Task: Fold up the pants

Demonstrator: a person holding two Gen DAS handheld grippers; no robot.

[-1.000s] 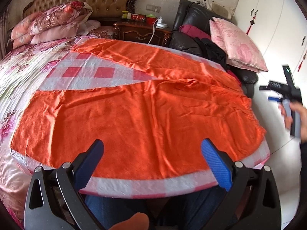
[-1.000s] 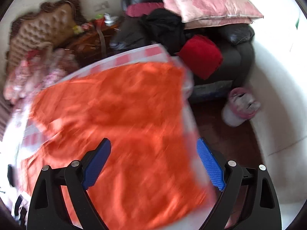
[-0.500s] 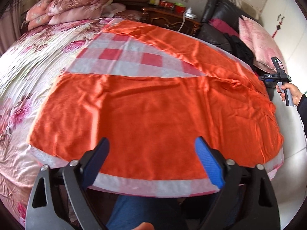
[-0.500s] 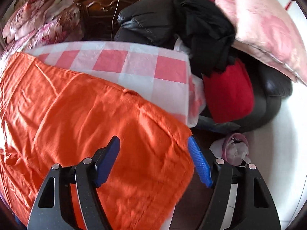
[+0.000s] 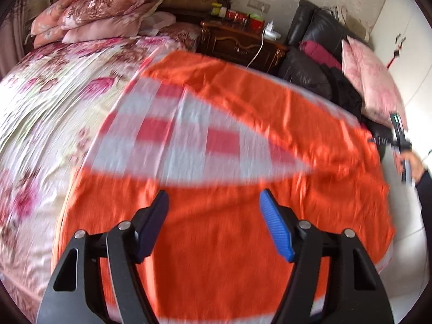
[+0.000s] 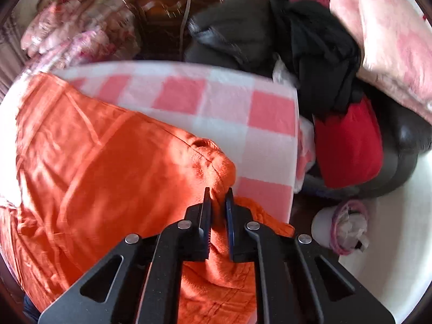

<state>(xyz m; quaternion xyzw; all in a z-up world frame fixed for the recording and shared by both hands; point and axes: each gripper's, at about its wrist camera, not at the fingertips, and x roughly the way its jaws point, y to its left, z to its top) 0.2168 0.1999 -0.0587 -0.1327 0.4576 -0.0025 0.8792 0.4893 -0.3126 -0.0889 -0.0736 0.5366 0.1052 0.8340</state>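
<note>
Orange pants (image 5: pixel 324 189) lie spread flat on a pink-and-white checked cloth (image 5: pixel 172 132) on the bed, the two legs parted in a V. My left gripper (image 5: pixel 213 208) hovers over the nearer leg; its jaws are closing and nothing is pinched between them. In the right wrist view the pants (image 6: pixel 94 162) end in a bunched waist corner near the cloth's (image 6: pixel 229 113) edge. My right gripper (image 6: pixel 218 191) is closing there, its pads pressing on a fold of the orange fabric. A hand (image 5: pixel 413 162) holding that gripper shows at the far right of the left wrist view.
A floral bedspread (image 5: pixel 40 102) and stacked pillows (image 5: pixel 102 8) fill the left. A wooden nightstand (image 5: pixel 237 43) stands behind. A black leather chair (image 5: pixel 307 73) holds dark clothes, a red garment (image 6: pixel 348 140) and a pink pillow (image 5: pixel 372 81). A white bin (image 6: pixel 340 226) sits on the floor.
My right gripper came down on the pants' waist corner and closed on the fabric. My left gripper slid across the bed over the near leg, its jaws narrowing.
</note>
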